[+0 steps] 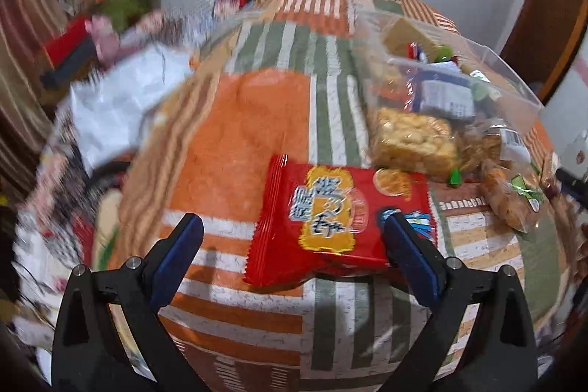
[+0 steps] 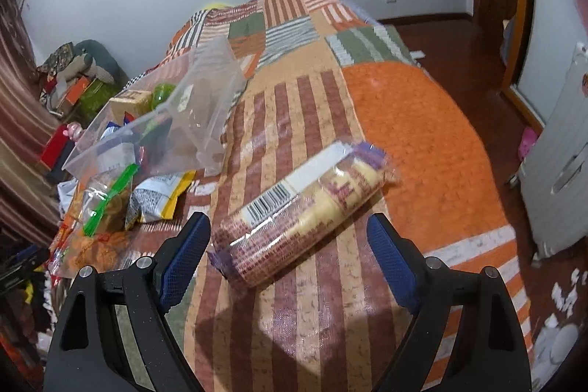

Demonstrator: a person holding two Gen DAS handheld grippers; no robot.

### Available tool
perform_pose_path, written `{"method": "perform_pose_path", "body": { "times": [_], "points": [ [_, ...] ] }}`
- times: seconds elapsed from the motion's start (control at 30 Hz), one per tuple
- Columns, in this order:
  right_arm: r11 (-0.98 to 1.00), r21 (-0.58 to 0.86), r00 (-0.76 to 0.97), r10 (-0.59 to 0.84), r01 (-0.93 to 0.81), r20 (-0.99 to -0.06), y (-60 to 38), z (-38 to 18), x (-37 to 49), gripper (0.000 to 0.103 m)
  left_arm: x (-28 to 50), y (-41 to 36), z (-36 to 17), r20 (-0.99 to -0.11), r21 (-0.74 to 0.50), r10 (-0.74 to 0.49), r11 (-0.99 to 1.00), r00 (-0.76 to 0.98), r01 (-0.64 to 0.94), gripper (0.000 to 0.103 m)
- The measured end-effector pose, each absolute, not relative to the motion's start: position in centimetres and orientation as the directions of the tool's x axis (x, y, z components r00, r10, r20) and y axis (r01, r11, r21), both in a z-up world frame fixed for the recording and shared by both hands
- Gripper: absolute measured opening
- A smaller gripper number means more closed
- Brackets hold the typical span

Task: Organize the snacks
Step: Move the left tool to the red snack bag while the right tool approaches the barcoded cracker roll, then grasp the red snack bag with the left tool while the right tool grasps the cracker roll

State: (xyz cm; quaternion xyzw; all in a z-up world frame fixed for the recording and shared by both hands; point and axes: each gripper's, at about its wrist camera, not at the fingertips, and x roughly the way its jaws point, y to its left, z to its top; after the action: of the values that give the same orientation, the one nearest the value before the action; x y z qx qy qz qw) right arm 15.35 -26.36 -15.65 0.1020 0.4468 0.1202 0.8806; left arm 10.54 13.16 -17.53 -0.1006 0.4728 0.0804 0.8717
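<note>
Here, the snacks are lying on a patchwork bedspread (image 1: 235, 135) of orange, green and striped squares, and a clear plastic box (image 2: 205, 90) is serving as the landmark for all of them.

In the left wrist view, the left gripper (image 1: 292, 230) is standing wide open, its blue-padded fingers (image 1: 180, 256) holding nothing. A red packet (image 1: 338, 223) is lying flat between them, nearer the right finger, which is overlapping its edge. The packet is glossy, with zigzag-cut ends, a yellow panel of printed characters and a picture of a round cracker. It is sitting just in front of the box (image 1: 507, 68), beside a clear-wrapped block of puffed golden pieces (image 1: 415, 142) and another clear bag of brown snacks (image 1: 511, 197).

In the right wrist view, the right gripper (image 2: 288, 234) is likewise spread wide and gripping nothing. A roll of biscuits (image 2: 305, 208) is lying slantwise between its fingers, touching neither as far as can be told. Its clear wrapper is showing pale yellow rounds, dark red print, a white barcode label and purple crimped ends. It is resting to the right of the box, well apart from the loose bags (image 2: 110, 201) heaped at the box's near end.
</note>
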Motion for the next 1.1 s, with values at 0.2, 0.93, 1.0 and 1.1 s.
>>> {"method": "perform_pose_path", "body": {
  "times": [0.2, 0.93, 1.0, 1.1],
  "points": [
    [0.953, 0.27, 0.568, 0.299, -0.136, -0.767, -25.3, -15.7, 16.5, 0.086, 11.7, 14.4, -19.0, -0.843, -0.246, -0.085, 0.939, 0.531, -0.241, 0.1],
    [0.956, 0.157, 0.555, 0.272, -0.246, -0.786, -22.8, -15.5, 17.3, 0.046, 12.1, 8.8, -18.8, -0.81, -0.092, 0.005, 0.987, 0.586, -0.134, 0.071],
    [0.95, 0.154, 0.547, 0.285, -0.273, -0.787, -22.3, -15.4, 16.6, 0.046, 12.0, 8.7, -18.6, -0.805, -0.09, 0.011, 0.986, 0.593, -0.141, 0.071],
    [0.938, 0.154, 0.529, 0.305, -0.31, -0.792, -21.9, -15.2, 15.4, 0.043, 11.4, 8.6, -18.0, -0.792, -0.066, 0.039, 0.987, 0.61, -0.149, 0.07]
  ]
}}
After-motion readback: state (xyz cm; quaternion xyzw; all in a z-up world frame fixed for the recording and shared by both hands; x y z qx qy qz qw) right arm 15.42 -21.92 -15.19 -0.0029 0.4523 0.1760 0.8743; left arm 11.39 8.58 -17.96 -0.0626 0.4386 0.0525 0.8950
